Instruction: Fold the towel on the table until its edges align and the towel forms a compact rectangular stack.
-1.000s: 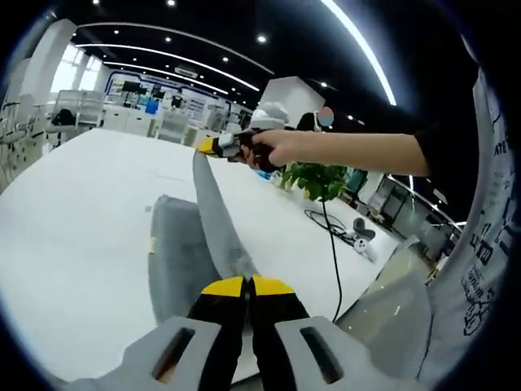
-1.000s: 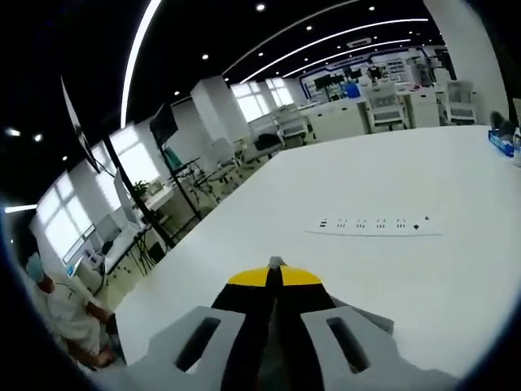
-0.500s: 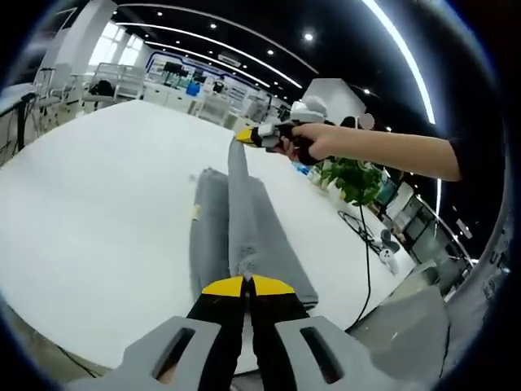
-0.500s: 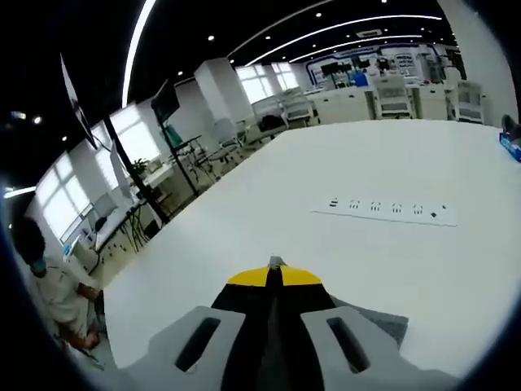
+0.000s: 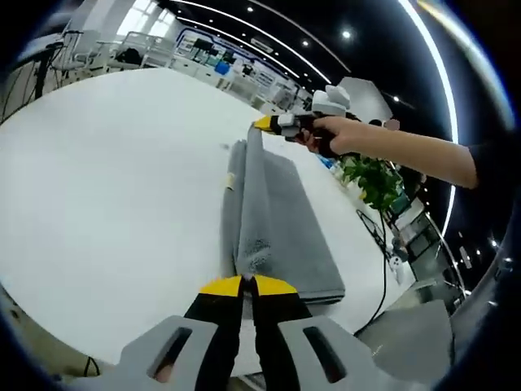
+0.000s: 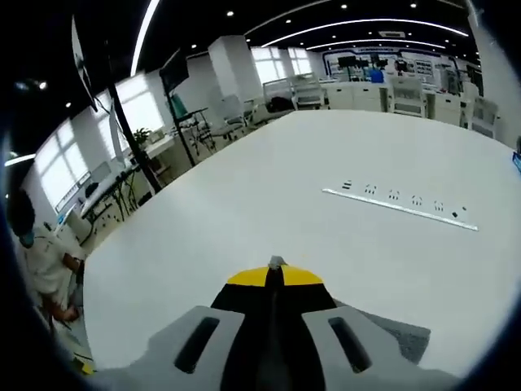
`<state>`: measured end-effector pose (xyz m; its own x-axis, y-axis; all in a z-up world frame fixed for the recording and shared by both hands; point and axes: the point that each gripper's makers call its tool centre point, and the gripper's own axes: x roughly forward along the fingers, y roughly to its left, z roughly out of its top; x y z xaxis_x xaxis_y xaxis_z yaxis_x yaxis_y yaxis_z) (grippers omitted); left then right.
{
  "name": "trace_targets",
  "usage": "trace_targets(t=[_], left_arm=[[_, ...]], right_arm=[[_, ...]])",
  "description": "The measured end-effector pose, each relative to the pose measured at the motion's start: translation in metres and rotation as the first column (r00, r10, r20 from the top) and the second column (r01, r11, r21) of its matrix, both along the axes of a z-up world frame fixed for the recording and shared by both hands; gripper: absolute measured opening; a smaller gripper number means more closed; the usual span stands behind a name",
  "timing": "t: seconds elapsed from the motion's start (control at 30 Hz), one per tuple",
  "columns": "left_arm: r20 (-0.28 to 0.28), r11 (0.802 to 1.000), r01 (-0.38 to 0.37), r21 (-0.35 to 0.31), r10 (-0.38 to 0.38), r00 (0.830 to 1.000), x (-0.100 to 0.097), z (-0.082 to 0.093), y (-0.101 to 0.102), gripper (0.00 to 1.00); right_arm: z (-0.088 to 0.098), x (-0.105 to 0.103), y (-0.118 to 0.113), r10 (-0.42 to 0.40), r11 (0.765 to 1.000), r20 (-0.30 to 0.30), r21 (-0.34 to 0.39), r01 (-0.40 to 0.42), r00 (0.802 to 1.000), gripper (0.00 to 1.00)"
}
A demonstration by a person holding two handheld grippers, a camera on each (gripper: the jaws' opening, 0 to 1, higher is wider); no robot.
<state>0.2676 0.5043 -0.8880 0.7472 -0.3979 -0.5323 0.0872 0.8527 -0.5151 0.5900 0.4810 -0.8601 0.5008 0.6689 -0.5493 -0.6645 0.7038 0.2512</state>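
A grey towel [image 5: 277, 220] lies lengthwise on the white table [image 5: 106, 179], folded into a long strip. Its upper layer is held up taut between the two grippers. My left gripper [image 5: 247, 285] is shut on the near corner of the towel. In the left gripper view the right gripper [image 5: 264, 125] is shut on the far corner, held by a person's hand [image 5: 334, 137]. In the right gripper view my right gripper [image 6: 275, 275] is shut, with a sliver of grey towel [image 6: 407, 338] showing under it.
A long white power strip [image 6: 399, 204] lies on the table. A green plant [image 5: 374, 179] and a black cable [image 5: 383, 244] sit past the table's edge. A seated person [image 6: 41, 269] is beyond the table in the right gripper view.
Both grippers have come down toward the table with the towel layer, which now lies lower and flatter over the rest. Both views have tilted down.
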Motion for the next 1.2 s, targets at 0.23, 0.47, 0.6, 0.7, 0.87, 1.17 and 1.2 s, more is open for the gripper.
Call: trace_targets(t=[0.23, 0.47, 0.6, 0.7, 0.87, 1.17, 1.2], left_arm=[[-0.002, 0.998, 0.051, 0.031, -0.051, 0.999, 0.003, -0.003, 0.0, 0.21], [-0.013, 0.999, 0.024, 0.046, -0.023, 1.0, 0.012, -0.008, 0.007, 0.2], [-0.016, 0.998, 0.025, 0.057, -0.025, 1.0, 0.014, -0.011, 0.01, 0.19], [-0.02, 0.998, 0.019, 0.057, -0.018, 1.0, 0.015, -0.011, 0.012, 0.18], [-0.034, 0.998, 0.033, 0.06, -0.031, 0.999, 0.015, -0.013, 0.011, 0.16], [-0.063, 0.995, 0.07, 0.066, -0.066, 0.996, 0.015, -0.02, 0.003, 0.06], [-0.075, 0.995, 0.071, 0.064, -0.066, 0.995, 0.015, -0.02, 0.002, 0.05]], right_arm=[[-0.005, -0.002, -0.01, 0.034, 0.998, 0.048, -0.057, -0.031, 0.998, 0.14], [-0.011, -0.003, -0.045, 0.002, 0.995, 0.06, -0.101, 0.004, 0.998, 0.19], [-0.012, -0.008, -0.071, -0.026, 0.992, 0.07, -0.125, 0.035, 0.997, 0.19], [-0.014, -0.012, -0.09, -0.051, 0.99, 0.067, -0.128, 0.059, 0.996, 0.2], [-0.022, -0.019, -0.115, -0.077, 0.986, 0.046, -0.142, 0.083, 0.996, 0.21], [-0.041, -0.03, -0.138, -0.068, 0.965, 0.041, -0.252, 0.076, 0.997, 0.14], [-0.045, -0.03, -0.14, -0.036, 0.953, 0.059, -0.3, 0.052, 0.998, 0.11]])
